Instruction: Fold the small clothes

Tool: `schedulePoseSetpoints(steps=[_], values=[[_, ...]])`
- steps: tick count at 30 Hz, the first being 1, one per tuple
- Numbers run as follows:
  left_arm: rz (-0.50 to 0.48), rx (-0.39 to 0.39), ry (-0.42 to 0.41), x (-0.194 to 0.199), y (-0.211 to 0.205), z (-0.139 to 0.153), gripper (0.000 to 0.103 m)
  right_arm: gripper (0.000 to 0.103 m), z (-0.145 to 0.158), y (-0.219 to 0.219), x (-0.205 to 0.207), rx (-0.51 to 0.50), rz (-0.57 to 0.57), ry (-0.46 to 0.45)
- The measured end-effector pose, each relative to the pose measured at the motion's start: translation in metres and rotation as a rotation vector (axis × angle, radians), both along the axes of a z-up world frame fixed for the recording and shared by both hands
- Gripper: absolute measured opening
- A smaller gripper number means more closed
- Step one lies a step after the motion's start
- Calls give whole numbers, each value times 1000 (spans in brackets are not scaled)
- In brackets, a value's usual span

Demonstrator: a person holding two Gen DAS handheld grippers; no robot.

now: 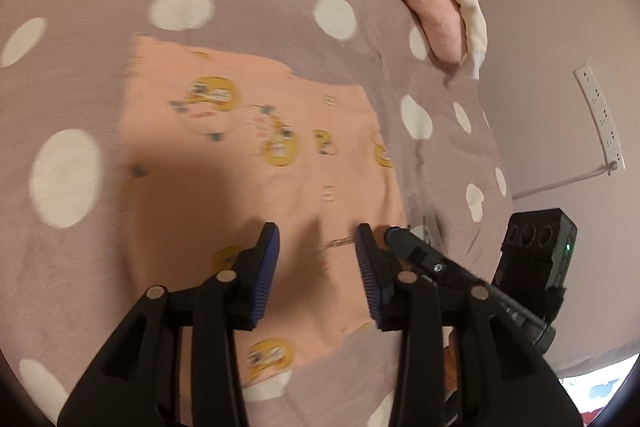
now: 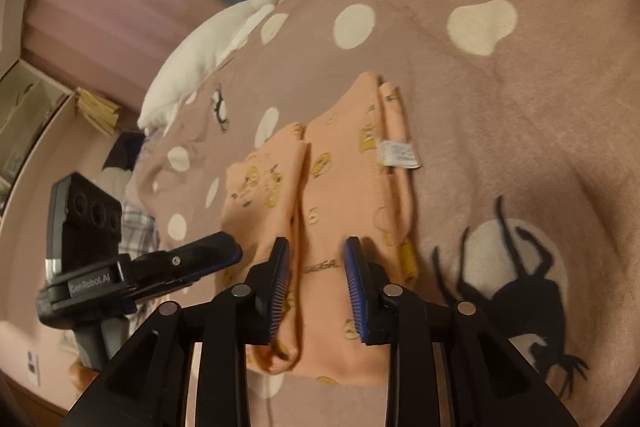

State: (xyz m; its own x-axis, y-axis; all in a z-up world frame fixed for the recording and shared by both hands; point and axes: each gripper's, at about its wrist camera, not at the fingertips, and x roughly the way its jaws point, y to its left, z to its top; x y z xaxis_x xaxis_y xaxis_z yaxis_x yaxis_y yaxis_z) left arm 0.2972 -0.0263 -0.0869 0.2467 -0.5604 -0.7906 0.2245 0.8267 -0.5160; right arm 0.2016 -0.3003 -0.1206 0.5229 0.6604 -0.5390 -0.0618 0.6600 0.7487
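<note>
Both tools hang over the small peach cotton garment printed with yellow cartoon chicks, which lies on the mauve bedspread with white spots. The left gripper and the right gripper both have their jaws spread wide, holding nothing. It looks to be between folds: the sides are turned in lengthwise, a white care label showing. Next, I'd judge, each must pinch the near hem and carry it across.

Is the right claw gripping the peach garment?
No, the right claw is open, its pads apart above the peach garment with no cloth pinched between them.
</note>
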Motion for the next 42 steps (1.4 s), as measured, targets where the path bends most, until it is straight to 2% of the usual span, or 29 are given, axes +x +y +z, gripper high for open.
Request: schedulePoseSetpoints(steps=[1,3,7,13,18,20,22,24,27,32,35,39,42], values=[[14,1,-9,-4,6,2,44,39,1,3,1,6,20,1],[47,3,-29,-14,30,4,44,41,2,14,7,8,57,5],[95,31,-59,-36,66,4,44,42,1,37,25,-36,117,34],[143,18,-68,-63,103,-3,50,42,-7,64,55,-106,160,79],[146,15,-53,-72,113,-12,50,42,-13,73,71,-54,179,98],[146,3,-47,-73,113,-14,50,41,-13,73,72,-41,172,89],[141,-5,-43,-74,111,-15,50,20,-13,73,71,-41,156,75],[139,-5,-41,-74,109,-15,50,10,-13,72,71,-29,143,70],[128,-5,-38,-72,103,-13,50,9,-4,67,69,-33,126,34],[95,2,-45,-70,85,-9,50,8,30,46,63,-86,80,-65],[70,7,-50,-68,69,-6,50,8,42,24,60,-146,42,-93],[22,8,-73,-65,41,1,50,8,28,6,61,-223,10,-52],[-30,7,-92,-61,19,4,50,8,10,1,63,-226,14,0]])
